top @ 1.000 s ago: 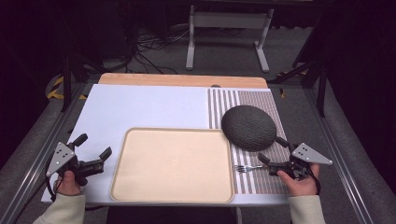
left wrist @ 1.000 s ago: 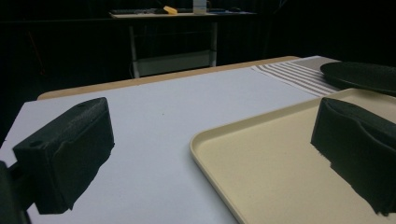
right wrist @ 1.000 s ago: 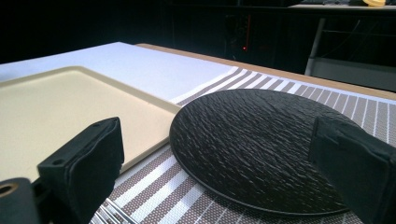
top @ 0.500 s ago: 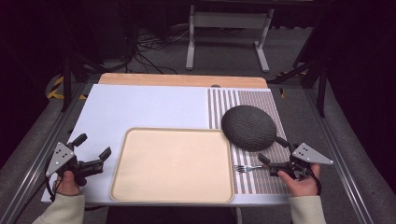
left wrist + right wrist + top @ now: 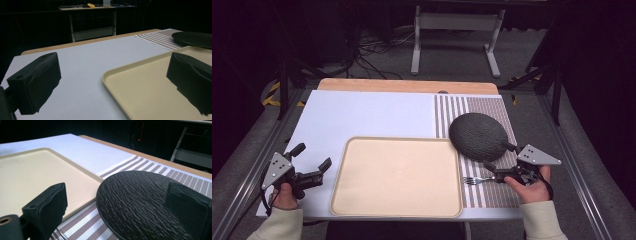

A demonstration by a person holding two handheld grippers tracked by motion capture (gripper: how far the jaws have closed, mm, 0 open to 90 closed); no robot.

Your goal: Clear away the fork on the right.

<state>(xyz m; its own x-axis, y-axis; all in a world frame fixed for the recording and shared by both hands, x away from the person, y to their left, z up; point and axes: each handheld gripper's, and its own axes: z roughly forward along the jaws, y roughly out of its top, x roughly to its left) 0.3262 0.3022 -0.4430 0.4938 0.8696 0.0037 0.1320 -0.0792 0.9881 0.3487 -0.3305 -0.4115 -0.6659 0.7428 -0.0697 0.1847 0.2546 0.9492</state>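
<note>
From above, the cream tray [image 5: 396, 176] sits centre, left gripper [image 5: 312, 167] released beside it. Its own camera confirms jaws spread wide. The right gripper [image 5: 120, 215], likewise released, frames the black plate [image 5: 140, 200]; a fork [image 5: 477, 179] lies just beside the tray, probably best approached low and square.

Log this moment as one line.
left claw: open, empty | right claw: open, by fork | tray: empty | plate: on striped mat
</note>
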